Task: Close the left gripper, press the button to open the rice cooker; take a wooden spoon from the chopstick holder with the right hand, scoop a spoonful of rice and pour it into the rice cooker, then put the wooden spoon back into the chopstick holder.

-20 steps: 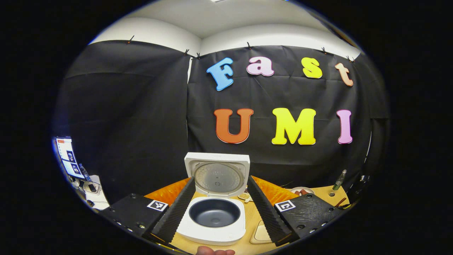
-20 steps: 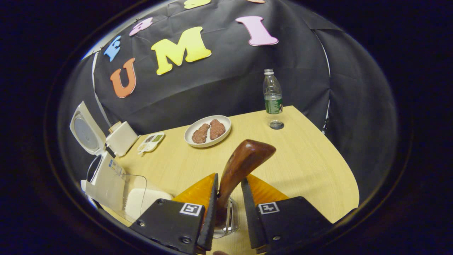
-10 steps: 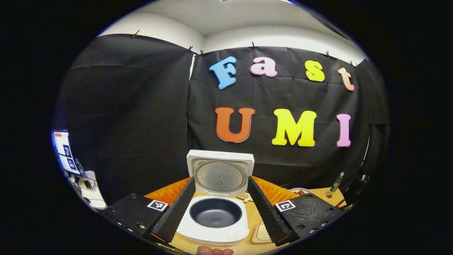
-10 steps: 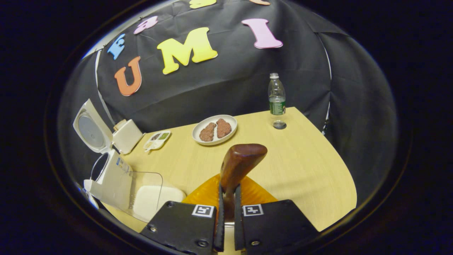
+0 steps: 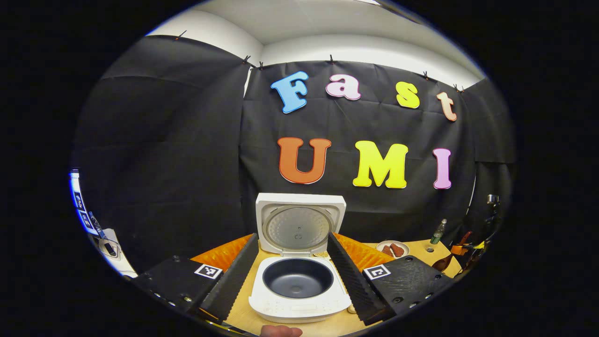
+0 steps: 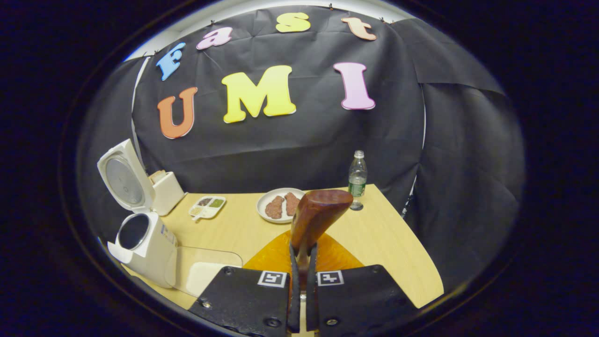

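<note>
In the left gripper view, the left hand-held gripper [image 5: 292, 276] hangs in front of the rice cooker [image 5: 299, 288] with its two ribbed fingers [image 5: 234, 281] spread wide, one on each side of the cooker and touching nothing. The cooker stands on the bench [image 5: 243, 318] with its lid [image 5: 299, 224] swung up and back, nearly upright, and its dark inner pot [image 5: 298, 278] looks empty. Farther off to the right on the bench sit a plate [image 5: 392, 249] with two brown pieces of food and a small bottle [image 5: 438, 231].

In the right gripper view, the right hand-held gripper [image 6: 303, 281] is clamped narrowly on the wooden spoon [image 6: 316, 217]; both fingers press on its stem, and its broad brown end stands up above the fingertips, leaning slightly right. The chopstick holder cannot be made out below the fingers. To the left on the bench [image 6: 388, 252] stands the open rice cooker [image 6: 142, 245], lid [image 6: 122, 178] raised. Just beside it, nearer the gripper, is a clear box [image 6: 206, 271] with something white inside. A white container [image 6: 164, 189] stands behind the cooker, and a small divided dish [image 6: 207, 206] lies near it. The plate [image 6: 280, 206] with brown food sits mid-bench, and the water bottle [image 6: 357, 179] stands upright at the far edge, near the black cloth wall.
</note>
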Demonstrator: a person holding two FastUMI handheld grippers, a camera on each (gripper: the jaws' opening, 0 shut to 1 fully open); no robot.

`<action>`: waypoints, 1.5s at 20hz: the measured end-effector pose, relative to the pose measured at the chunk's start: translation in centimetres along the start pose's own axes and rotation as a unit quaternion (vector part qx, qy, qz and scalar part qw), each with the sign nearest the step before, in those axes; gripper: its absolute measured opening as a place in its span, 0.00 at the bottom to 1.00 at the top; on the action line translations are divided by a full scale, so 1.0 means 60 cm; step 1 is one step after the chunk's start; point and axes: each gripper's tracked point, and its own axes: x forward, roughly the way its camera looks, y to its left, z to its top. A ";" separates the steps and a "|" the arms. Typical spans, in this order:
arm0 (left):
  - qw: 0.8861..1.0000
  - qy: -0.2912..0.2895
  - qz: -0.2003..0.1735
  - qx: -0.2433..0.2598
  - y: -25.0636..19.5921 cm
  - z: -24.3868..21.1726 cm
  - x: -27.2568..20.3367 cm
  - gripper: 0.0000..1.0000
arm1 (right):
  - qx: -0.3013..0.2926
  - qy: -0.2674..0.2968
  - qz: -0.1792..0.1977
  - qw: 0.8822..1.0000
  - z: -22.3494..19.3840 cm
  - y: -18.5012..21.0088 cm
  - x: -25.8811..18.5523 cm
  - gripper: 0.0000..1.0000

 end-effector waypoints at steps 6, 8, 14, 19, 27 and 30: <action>1.000 -0.005 -0.002 -0.009 0.064 0.003 0.009 0.94 | -0.038 -0.012 0.044 0.998 0.027 0.156 -0.037 0.10; 1.000 -0.006 -0.004 -0.009 0.074 0.002 0.009 0.94 | -0.065 -0.007 0.058 0.996 0.005 0.202 -0.029 0.10; 1.000 0.008 0.009 0.008 0.122 -0.010 0.001 0.94 | -0.134 0.024 0.042 0.990 -0.108 0.253 0.018 0.10; 0.999 0.037 0.017 0.012 0.143 -0.042 0.004 0.94 | -0.191 0.009 0.002 0.982 -0.148 0.247 0.051 0.09; 0.998 0.050 0.013 0.029 0.145 -0.055 0.006 0.94 | -0.139 0.037 0.052 0.988 -0.211 0.301 0.057 0.10; 0.998 0.051 0.012 0.028 0.147 -0.057 0.005 0.94 | -0.092 0.053 0.071 0.992 -0.218 0.320 0.051 0.10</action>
